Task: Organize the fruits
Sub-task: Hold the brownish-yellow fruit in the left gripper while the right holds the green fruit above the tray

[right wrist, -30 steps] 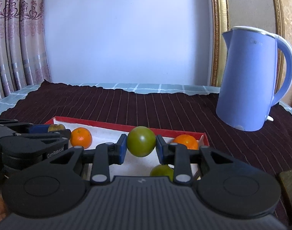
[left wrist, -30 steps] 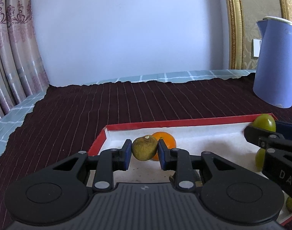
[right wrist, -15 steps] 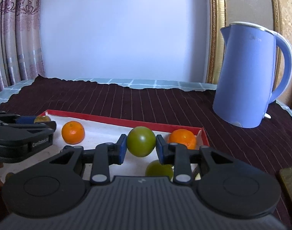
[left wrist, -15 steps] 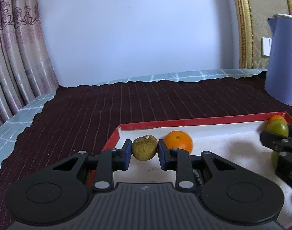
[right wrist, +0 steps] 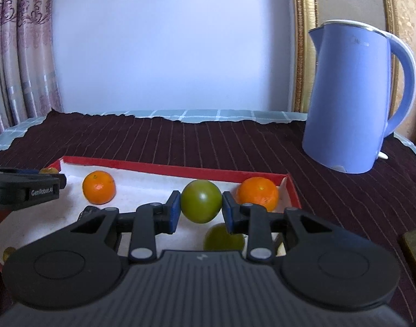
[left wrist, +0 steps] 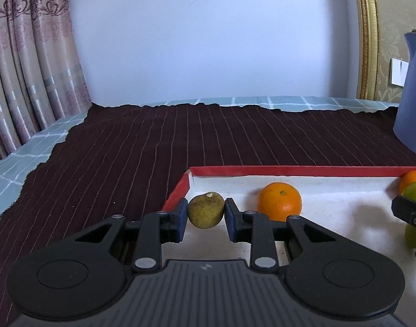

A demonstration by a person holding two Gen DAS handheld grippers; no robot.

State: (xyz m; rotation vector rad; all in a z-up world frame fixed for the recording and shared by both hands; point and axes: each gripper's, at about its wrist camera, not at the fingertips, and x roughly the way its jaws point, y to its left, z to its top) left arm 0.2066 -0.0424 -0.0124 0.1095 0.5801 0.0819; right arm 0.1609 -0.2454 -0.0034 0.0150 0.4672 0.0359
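My left gripper [left wrist: 205, 214] is shut on a brownish-green fruit [left wrist: 206, 213] at the left end of the red-rimmed white tray [left wrist: 289, 170]. An orange [left wrist: 279, 201] lies just right of it. My right gripper [right wrist: 200, 206] is shut on a round green fruit [right wrist: 201, 201] near the tray's [right wrist: 158, 167] right end. In the right wrist view an orange [right wrist: 258, 193] lies in the right corner, another orange [right wrist: 99, 187] at the left, and a second green fruit [right wrist: 223, 238] lies below my jaws, partly hidden.
A blue electric kettle [right wrist: 352, 95] stands on the dark striped cloth [left wrist: 180, 136] right of the tray. A curtain [left wrist: 25, 68] hangs at the left and a gold frame [right wrist: 302, 41] stands at the back right. A small fruit [right wrist: 8, 252] lies at the tray's near left.
My left gripper has carried the brownish fruit leftwards to the tray's left end, away from the orange. My right gripper has moved a little forward and lower with the green fruit.
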